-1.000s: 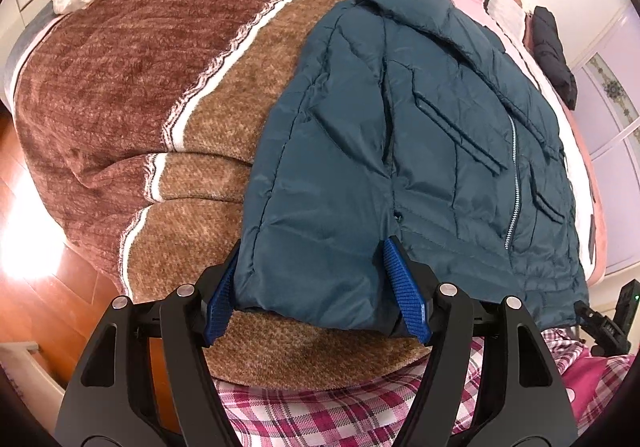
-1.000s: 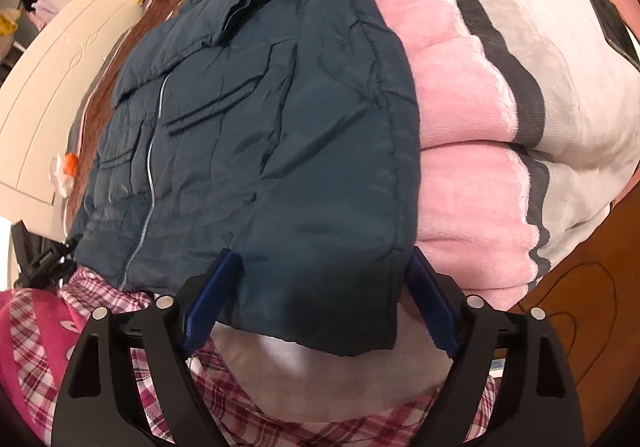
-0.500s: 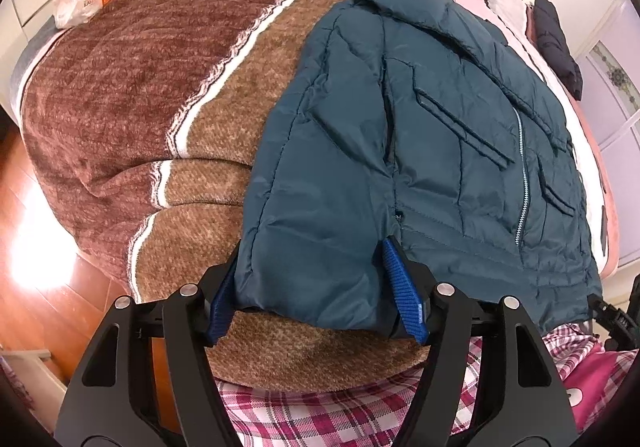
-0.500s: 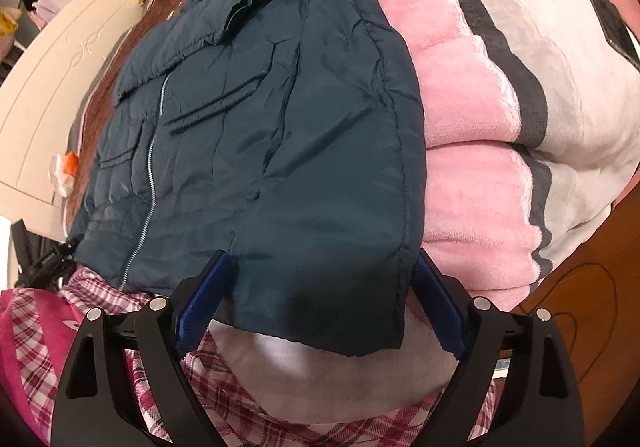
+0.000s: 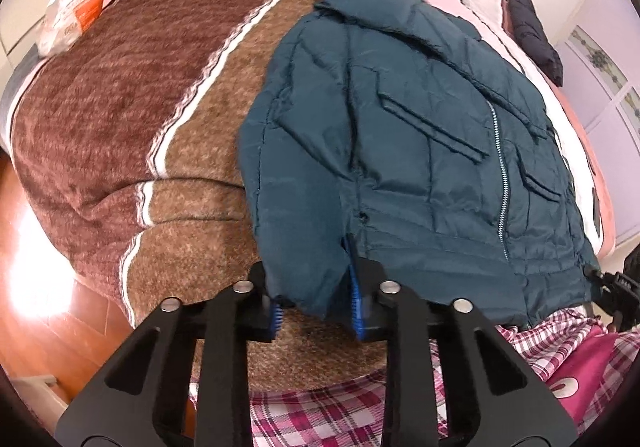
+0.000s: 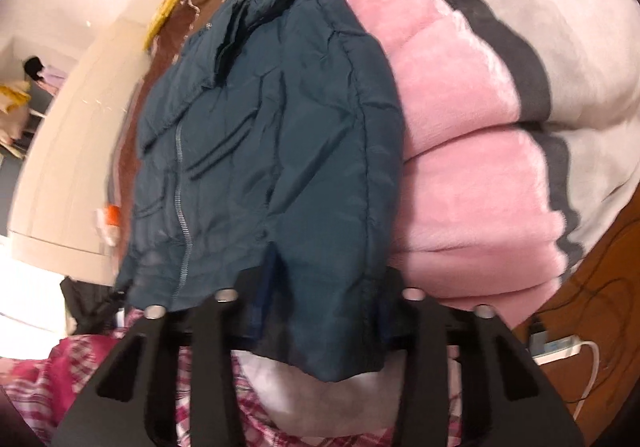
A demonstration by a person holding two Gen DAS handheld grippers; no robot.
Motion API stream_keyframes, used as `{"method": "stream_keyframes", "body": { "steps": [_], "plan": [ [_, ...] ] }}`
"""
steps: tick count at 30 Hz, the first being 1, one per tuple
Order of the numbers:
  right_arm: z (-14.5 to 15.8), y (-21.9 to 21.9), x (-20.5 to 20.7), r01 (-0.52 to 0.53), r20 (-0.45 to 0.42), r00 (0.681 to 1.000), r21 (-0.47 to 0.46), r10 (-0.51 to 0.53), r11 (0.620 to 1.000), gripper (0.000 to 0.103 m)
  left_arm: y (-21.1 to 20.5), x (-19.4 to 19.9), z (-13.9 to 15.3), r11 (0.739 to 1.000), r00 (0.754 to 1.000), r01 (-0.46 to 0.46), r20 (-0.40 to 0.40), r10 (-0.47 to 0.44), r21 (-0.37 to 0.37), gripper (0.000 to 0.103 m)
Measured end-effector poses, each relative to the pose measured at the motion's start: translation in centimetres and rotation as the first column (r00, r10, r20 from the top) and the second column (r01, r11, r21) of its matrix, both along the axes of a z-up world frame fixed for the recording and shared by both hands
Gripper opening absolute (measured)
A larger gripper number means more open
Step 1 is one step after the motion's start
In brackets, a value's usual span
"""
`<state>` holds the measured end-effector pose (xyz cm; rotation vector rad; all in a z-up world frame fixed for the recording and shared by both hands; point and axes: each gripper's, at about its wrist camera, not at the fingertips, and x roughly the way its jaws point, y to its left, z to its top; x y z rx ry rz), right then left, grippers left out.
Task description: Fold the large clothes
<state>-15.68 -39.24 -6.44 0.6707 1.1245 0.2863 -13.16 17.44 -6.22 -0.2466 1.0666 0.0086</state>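
A dark teal padded jacket (image 5: 420, 151) lies front up on the bed, zipper closed, collar at the far end; it also shows in the right wrist view (image 6: 256, 151). My left gripper (image 5: 316, 307) is shut on the cuff of the jacket's left sleeve (image 5: 304, 231). My right gripper (image 6: 320, 311) straddles the cuff of the other sleeve (image 6: 332, 267), its jaws narrowed against the fabric. Both views are blurred by motion.
A brown striped blanket (image 5: 120, 95) covers the left of the bed, a pink and grey fleece blanket (image 6: 480, 127) the right. A plastic bag (image 5: 68, 19) lies at the far left. A black garment (image 5: 536, 35) lies far right. Wooden floor (image 5: 36, 307) is below.
Both grippers have closed from wide open onto the sleeve cuffs. The left gripper has lifted its cuff slightly; both views have shifted and blurred.
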Motion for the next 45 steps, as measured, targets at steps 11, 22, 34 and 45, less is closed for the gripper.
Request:
{"method": "stream_keyframes", "body": {
  "steps": [11,22,34,45],
  "plan": [
    [2.9,-0.4,0.5,0.005,0.087,0.996,0.134,-0.017,0.991,0.014,-0.7,-0.1,3.0,1.000,0.994,0.018,0.106,-0.021,0.025,0.016],
    [8.0,-1.1,2.6,-0.008,0.227,0.973,0.185,-0.035,0.983,0.014,-0.9,2.5,8.7,1.000,0.958,0.021,0.287,-0.022,0.008,0.016],
    [14.7,-2.3,11.8,-0.005,0.332,0.941,0.224,-0.071,0.975,0.014,-2.0,12.1,15.3,0.997,0.874,0.053,0.480,-0.077,0.065,0.016],
    [17.5,-2.3,23.2,0.063,0.344,0.929,0.212,-0.135,0.975,0.014,-4.2,23.1,18.2,0.987,0.831,0.038,0.544,-0.118,0.157,0.016]
  ]
}}
